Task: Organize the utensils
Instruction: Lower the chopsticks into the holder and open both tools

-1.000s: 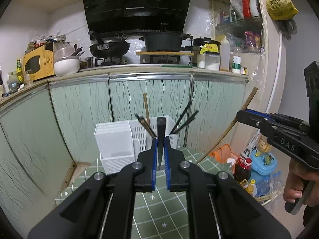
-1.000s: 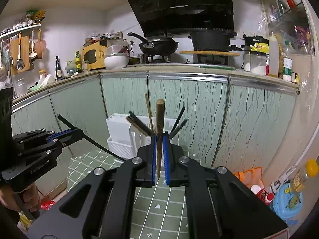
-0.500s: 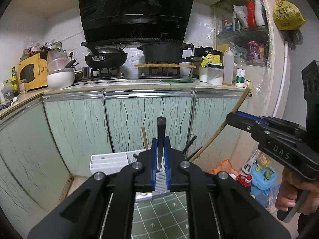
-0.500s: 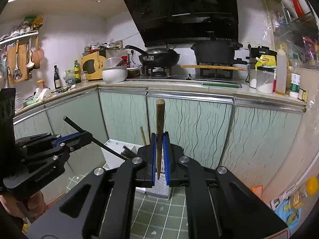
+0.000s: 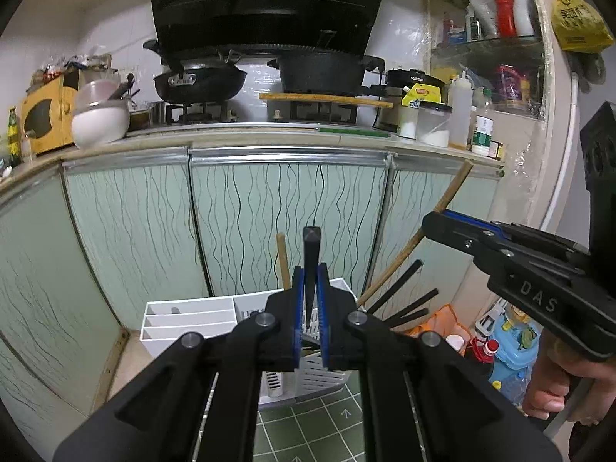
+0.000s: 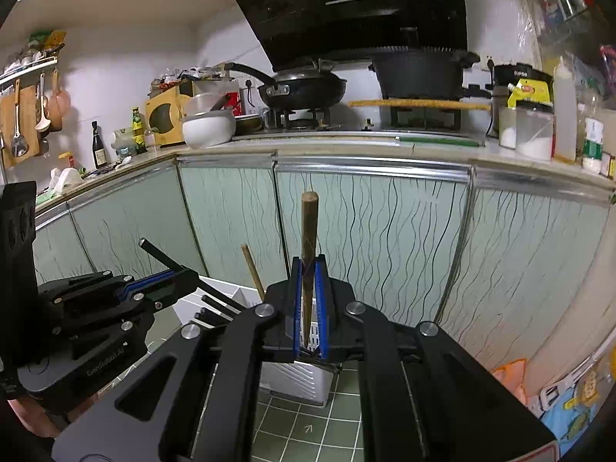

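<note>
My left gripper (image 5: 310,304) is shut on a black chopstick (image 5: 309,254) that stands upright between the blue pads. My right gripper (image 6: 309,300) is shut on a brown wooden chopstick (image 6: 308,238), also upright. The white utensil holder (image 5: 192,319) stands on the green mat just beyond both grippers, with several black chopsticks (image 5: 400,300) and one wooden chopstick (image 5: 282,260) leaning in its basket part. The holder shows in the right wrist view (image 6: 296,377) below the fingers. The right gripper shows at the right of the left wrist view (image 5: 500,246), with its wooden chopstick (image 5: 442,208) slanting across.
Pale green cabinet doors (image 5: 285,223) stand close behind the holder. The green checked mat (image 6: 308,423) covers the surface below. Bottles and a blue container (image 5: 516,342) sit low at the right. A worktop with pans (image 6: 304,88) runs above.
Both views had lifted so the holder sank low; now they tilt back down a little and the holder sits closer under the fingers. Both grippers stay shut on their chopsticks.
</note>
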### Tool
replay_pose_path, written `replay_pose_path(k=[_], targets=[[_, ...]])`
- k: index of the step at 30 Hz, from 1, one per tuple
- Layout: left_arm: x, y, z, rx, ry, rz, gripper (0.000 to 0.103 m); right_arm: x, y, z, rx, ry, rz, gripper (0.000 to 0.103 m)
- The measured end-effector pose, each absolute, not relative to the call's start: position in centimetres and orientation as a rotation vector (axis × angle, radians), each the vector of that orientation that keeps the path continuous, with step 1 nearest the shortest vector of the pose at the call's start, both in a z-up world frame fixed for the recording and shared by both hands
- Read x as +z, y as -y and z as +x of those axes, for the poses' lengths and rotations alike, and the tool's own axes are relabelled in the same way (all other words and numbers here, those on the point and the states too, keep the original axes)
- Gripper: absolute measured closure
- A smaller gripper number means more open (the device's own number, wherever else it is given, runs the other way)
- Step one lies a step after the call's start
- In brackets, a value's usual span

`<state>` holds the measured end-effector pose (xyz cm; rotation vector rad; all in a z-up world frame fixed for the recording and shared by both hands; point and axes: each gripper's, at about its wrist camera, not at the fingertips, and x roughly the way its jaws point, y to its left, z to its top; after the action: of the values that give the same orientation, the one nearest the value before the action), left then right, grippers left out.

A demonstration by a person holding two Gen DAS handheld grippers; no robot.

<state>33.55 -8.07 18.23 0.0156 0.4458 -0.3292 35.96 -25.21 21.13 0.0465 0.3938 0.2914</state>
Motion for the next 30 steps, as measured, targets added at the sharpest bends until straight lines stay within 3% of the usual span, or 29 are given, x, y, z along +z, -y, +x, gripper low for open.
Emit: replay_pose_path(k=[1, 2, 3, 4, 5, 6, 7, 9, 19, 30], targets=[[17.9, 7.9, 33.9, -0.325, -0.448, 0.01, 0.096, 20.8, 25.2, 36.2, 0.291, -0.396, 0.046, 0.096], [17.8, 7.8, 34.1, -0.319, -0.451, 0.008, 0.096, 20.5, 25.4, 36.6, 0.287, -0.404, 0.055, 0.09], [17.6, 7.5, 34.3, -0.302, -0.456, 0.005, 0.092, 20.3, 25.6, 36.9, 0.284, -0.41, 0.065, 0.07], [17.5, 7.2, 34.3, -0.285, -0.46, 0.006, 0.08, 20.2, 25.8, 37.1, 0.27, -0.412, 0.066, 0.056], [17.5, 6.9, 34.2, -0.267, -0.459, 0.007, 0.043, 20.2, 26.3, 36.9, 0.254, -0.392, 0.072, 0.032], [17.7, 6.4, 33.8, -0.239, -0.438, 0.004, 0.011, 20.4, 26.6, 36.8, 0.251, -0.382, 0.08, 0.027], [18.0, 5.8, 33.1, -0.212, -0.403, -0.003, 0.007, 20.5, 27.0, 36.5, 0.248, -0.376, 0.093, 0.026], [18.5, 5.1, 32.5, -0.198, -0.391, -0.001, 0.005, 20.8, 27.5, 36.0, 0.242, -0.374, 0.097, 0.008], [19.5, 3.5, 27.9, -0.165, -0.402, 0.012, 0.005, 21.8, 27.6, 30.6, 0.207, -0.365, 0.052, 0.007], [17.6, 3.0, 21.4, -0.151, -0.409, 0.04, 0.005, 18.4, 26.7, 24.2, 0.2, -0.42, 0.015, 0.007]])
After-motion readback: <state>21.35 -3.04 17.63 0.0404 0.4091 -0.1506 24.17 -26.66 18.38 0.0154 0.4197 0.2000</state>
